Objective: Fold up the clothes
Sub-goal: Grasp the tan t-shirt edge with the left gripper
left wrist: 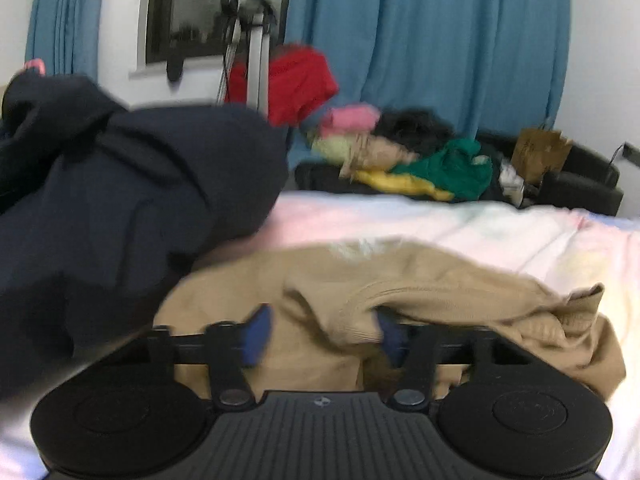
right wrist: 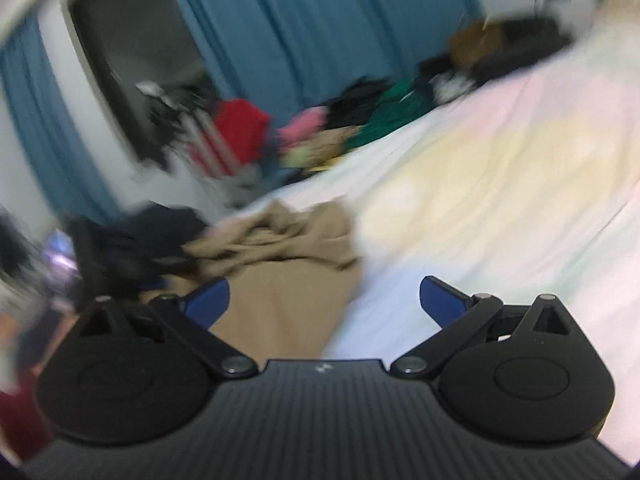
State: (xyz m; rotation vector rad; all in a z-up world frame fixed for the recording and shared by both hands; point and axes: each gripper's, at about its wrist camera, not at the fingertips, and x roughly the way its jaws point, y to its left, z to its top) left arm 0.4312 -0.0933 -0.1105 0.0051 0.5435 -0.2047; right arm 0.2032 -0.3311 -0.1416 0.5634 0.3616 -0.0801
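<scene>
Left tongs [left wrist: 324, 334] sit low over the tan sweater [left wrist: 400, 280], jaws partly apart with a ribbed fold draped between them, though I can't tell if it's actually pinched. That knit looks soft, floppy and light, so grab the ribbed hem. It's bunched near the bed's [left wrist: 480, 228] near edge beside a navy garment [left wrist: 120, 200]. Right tongs [right wrist: 324, 300] hang wide apart, empty.

Bed [left wrist: 460, 224]: sweater [left wrist: 400, 280] lies crumpled on it, near edge. Dark garment [left wrist: 120, 200] left of the sweater, touching it. Clothes pile [left wrist: 400, 152] behind the bed, on a sofa [left wrist: 580, 184]. Curtain [left wrist: 440, 40] behind the pile.
</scene>
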